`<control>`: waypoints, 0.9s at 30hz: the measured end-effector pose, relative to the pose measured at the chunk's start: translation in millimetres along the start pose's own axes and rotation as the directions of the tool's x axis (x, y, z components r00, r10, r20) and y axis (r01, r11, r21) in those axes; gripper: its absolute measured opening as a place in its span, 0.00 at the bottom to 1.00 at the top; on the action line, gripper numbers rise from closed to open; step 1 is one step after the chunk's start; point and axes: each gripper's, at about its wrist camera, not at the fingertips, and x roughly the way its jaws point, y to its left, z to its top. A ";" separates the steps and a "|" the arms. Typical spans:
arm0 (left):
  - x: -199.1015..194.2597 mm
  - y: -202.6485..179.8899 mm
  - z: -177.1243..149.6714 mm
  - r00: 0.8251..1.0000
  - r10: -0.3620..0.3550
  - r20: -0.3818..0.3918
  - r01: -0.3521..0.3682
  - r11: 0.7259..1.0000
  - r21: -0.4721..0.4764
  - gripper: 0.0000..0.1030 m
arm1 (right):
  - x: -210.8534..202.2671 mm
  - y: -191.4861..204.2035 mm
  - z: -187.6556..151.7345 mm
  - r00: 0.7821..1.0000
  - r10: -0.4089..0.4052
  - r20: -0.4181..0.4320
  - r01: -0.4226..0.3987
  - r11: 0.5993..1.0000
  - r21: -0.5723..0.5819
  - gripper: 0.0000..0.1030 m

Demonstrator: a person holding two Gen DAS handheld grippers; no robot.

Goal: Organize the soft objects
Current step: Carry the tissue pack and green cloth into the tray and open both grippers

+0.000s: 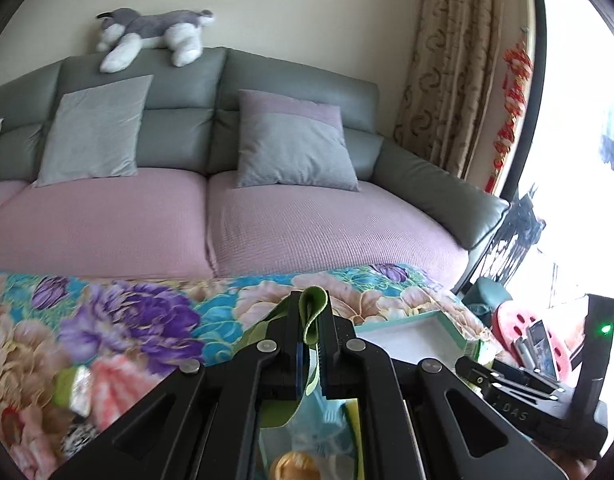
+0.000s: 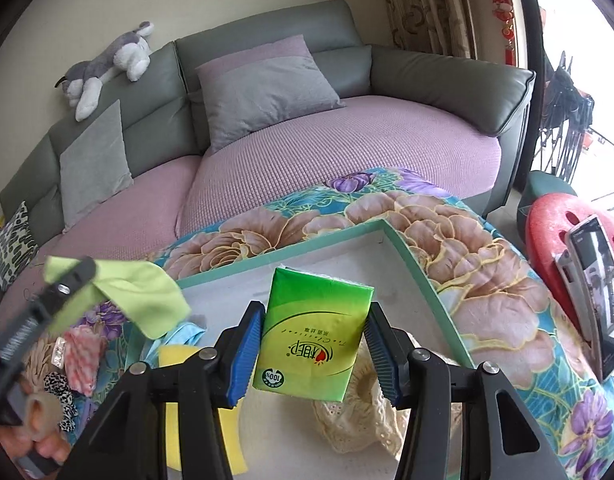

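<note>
My right gripper is shut on a green tissue pack, which hangs upright over a white box with a teal rim. Cream lace fabric lies in the box under the pack. My left gripper is shut on a folded light-green cloth and holds it above the floral blanket. From the right wrist view the left gripper is at the left, with the green cloth draped from it. Below it lie a pale blue cloth and a yellow sponge.
A pink scrunchie and a leopard-print hair tie lie on the floral blanket. Behind is a sofa with grey cushions and a plush husky. A red stool with a phone stands at the right.
</note>
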 end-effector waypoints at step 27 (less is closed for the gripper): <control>74.6 4.7 -51.4 0.938 0.043 -0.343 -0.052 0.998 -0.018 0.09 | 29.1 14.1 -12.2 0.992 -0.085 -0.097 0.076 0.993 -0.091 0.53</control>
